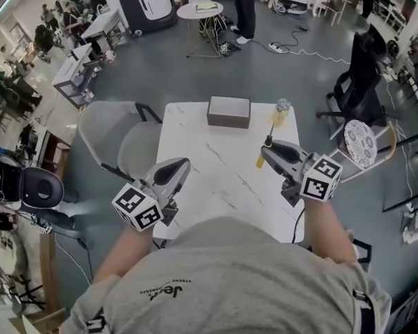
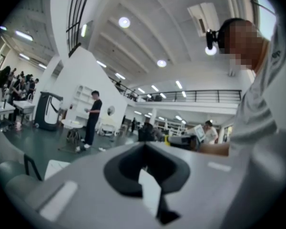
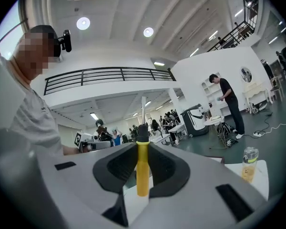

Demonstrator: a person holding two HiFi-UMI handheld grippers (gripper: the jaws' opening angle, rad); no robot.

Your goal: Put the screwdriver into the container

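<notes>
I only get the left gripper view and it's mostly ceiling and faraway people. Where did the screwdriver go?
Observer: The right gripper is shut on the screwdriver, with its yellow handle between the jaws.
Operator: Where's the container it goes in?
Observer: A brown box sits at the far edge of the white table, ahead of both grippers.
Operator: Is anything else up there?
Observer: Yes, a bottle stands just right of the box, near the table's far right corner.
</notes>
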